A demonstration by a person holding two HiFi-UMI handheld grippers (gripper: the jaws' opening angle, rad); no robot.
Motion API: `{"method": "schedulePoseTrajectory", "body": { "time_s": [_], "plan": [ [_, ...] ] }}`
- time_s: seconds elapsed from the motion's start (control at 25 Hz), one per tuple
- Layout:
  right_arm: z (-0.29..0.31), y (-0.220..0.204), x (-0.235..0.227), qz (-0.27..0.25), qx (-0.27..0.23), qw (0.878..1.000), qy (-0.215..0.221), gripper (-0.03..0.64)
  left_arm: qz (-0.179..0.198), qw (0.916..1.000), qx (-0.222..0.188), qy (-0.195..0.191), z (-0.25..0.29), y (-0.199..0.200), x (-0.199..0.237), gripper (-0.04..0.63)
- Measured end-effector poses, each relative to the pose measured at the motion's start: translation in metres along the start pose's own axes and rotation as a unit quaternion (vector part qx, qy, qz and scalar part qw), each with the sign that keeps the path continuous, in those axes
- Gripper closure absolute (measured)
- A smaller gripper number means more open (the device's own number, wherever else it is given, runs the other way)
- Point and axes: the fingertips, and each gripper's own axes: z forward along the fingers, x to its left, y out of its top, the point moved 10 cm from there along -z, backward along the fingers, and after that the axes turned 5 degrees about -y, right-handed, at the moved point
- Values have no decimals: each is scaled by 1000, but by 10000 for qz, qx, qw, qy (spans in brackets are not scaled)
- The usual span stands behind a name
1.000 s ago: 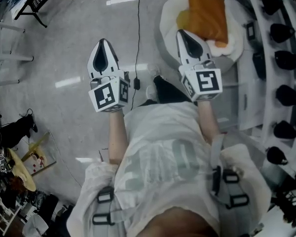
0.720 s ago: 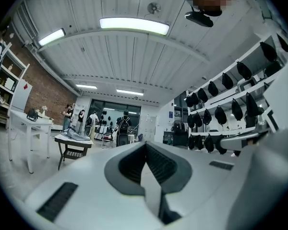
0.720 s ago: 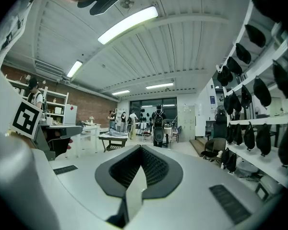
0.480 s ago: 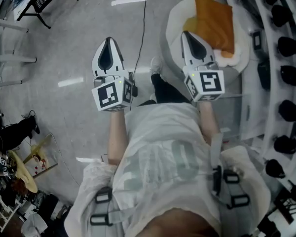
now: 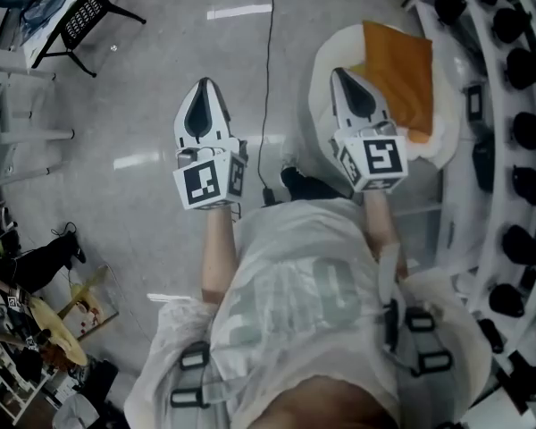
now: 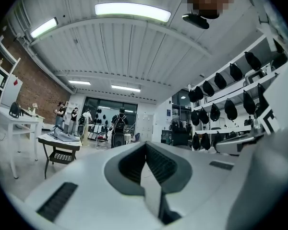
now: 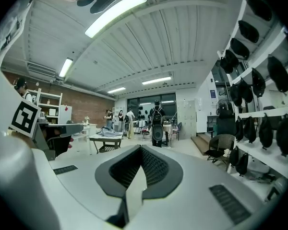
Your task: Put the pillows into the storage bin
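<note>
Both grippers are clenched and empty. In the left gripper view the left gripper (image 6: 146, 150) has its jaws pressed together with nothing between them, and the right gripper view shows the same for the right gripper (image 7: 140, 152). In the head view they sit side by side at mid-frame, well apart, both pointing toward the top of the frame and touching nothing.

The orange pillow (image 5: 397, 70) lies at upper right of the head view on a white round form (image 5: 326, 79); whether that is the storage bin or a cushion I cannot tell. The right gripper's tip overlaps the white form's left part, just beside the pillow, while the left gripper is over bare floor (image 5: 134, 132).

A black cable (image 5: 268, 79) runs down the floor between the two grippers toward a dark shoe (image 5: 308, 186). A curved white rack (image 5: 482, 150) carrying black rounded items closes off the right edge, close behind the pillow. A black-framed table (image 5: 80, 12) stands at upper left, and clutter fills the lower left corner. The open room is the grey floor at left and top centre
</note>
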Motion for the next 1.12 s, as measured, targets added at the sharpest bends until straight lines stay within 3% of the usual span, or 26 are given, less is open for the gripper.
{"method": "schedulePoseTrajectory", "body": {
  "time_s": [0.36,0.68,0.84,0.96,1.12],
  "plan": [
    [62,8,-43,393,21,9986,-360,609,87,9996,-6,-265,92,20,-2,588],
    [58,7,-79,494,37,9907,-1266,609,249,9924,93,-1204,160,20,-25,588],
    [52,5,-101,583,84,9735,-2210,609,249,9750,188,-2200,221,16,-46,588],
    [38,4,-122,733,183,9476,-3104,609,219,9542,217,-2976,266,14,-75,588],
    [20,11,-142,800,160,9107,-4050,609,91,9277,290,-3721,317,14,-114,588]
  ]
}}
